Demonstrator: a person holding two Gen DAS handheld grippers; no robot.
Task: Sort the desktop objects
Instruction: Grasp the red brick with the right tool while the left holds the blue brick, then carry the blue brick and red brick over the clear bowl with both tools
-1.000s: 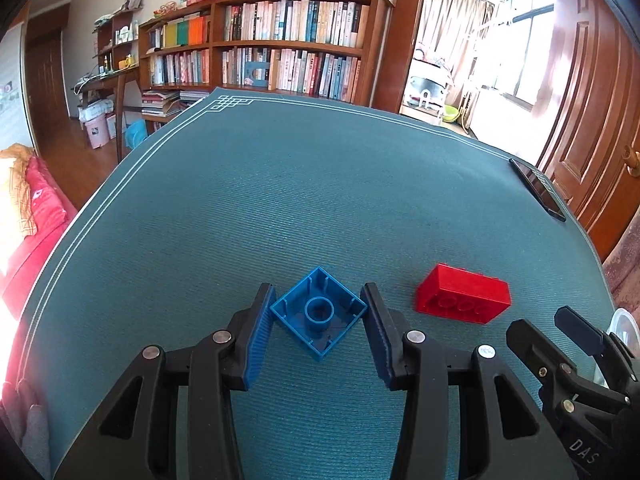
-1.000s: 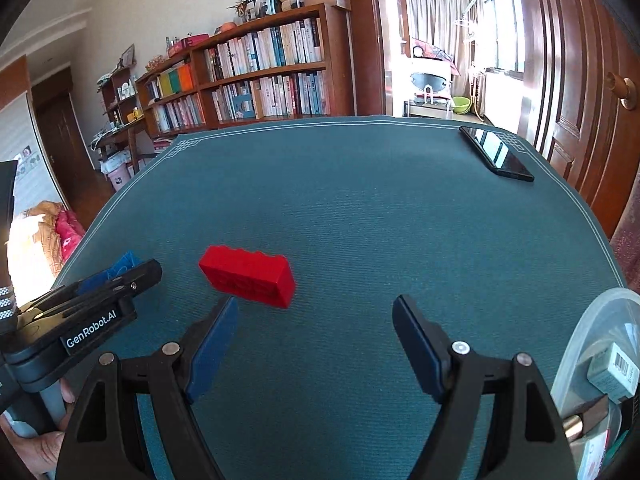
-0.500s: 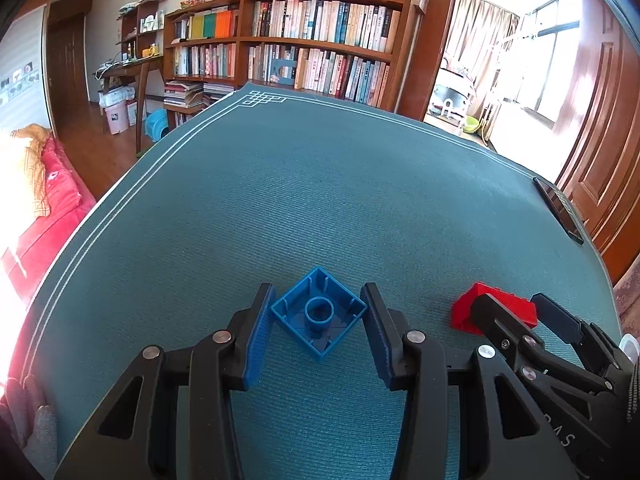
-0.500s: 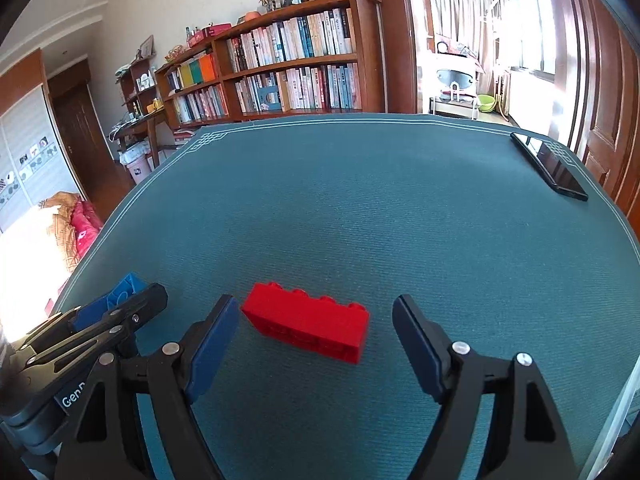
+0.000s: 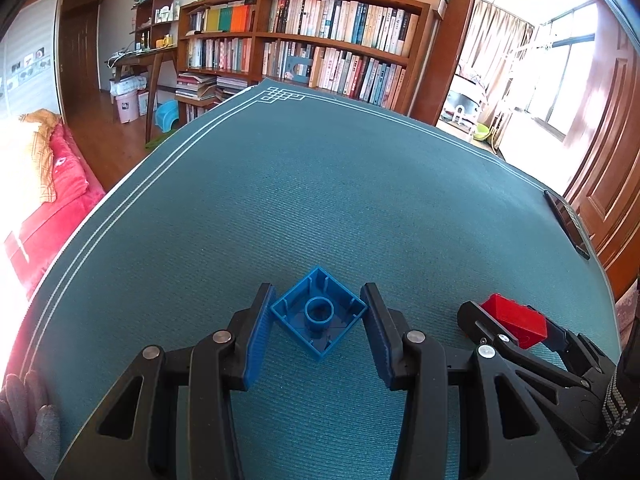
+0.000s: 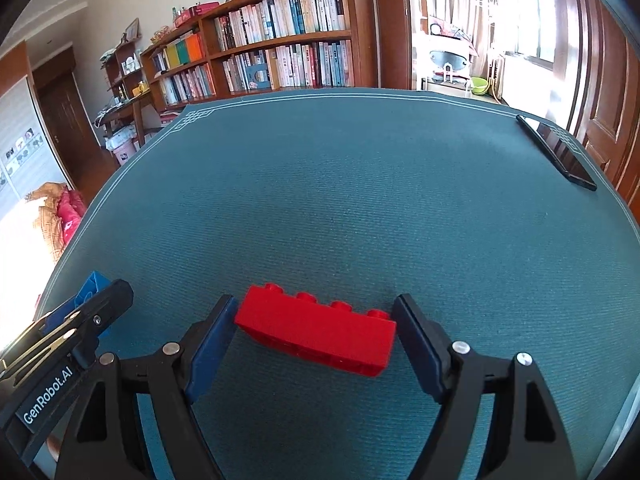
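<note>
A blue square brick [image 5: 319,314] is held upside down, corner-on, between the pads of my left gripper [image 5: 319,320], which is shut on it just above the teal table mat [image 5: 320,184]. A long red brick [image 6: 316,330] lies on the mat between the open jaws of my right gripper [image 6: 314,320], with its ends close to both pads. In the left wrist view the red brick [image 5: 516,320] shows at the right between the right gripper's fingers. In the right wrist view the blue brick [image 6: 90,292] peeks out behind the left gripper at the far left.
A black phone [image 6: 554,152] lies near the mat's far right edge and also shows in the left wrist view [image 5: 568,224]. Bookshelves [image 5: 320,52] stand beyond the table's far edge. A red sofa [image 5: 44,208] is off the left side.
My right gripper has moved left and forward until the red brick sits between its open jaws. My left gripper still holds the blue brick and has turned slightly.
</note>
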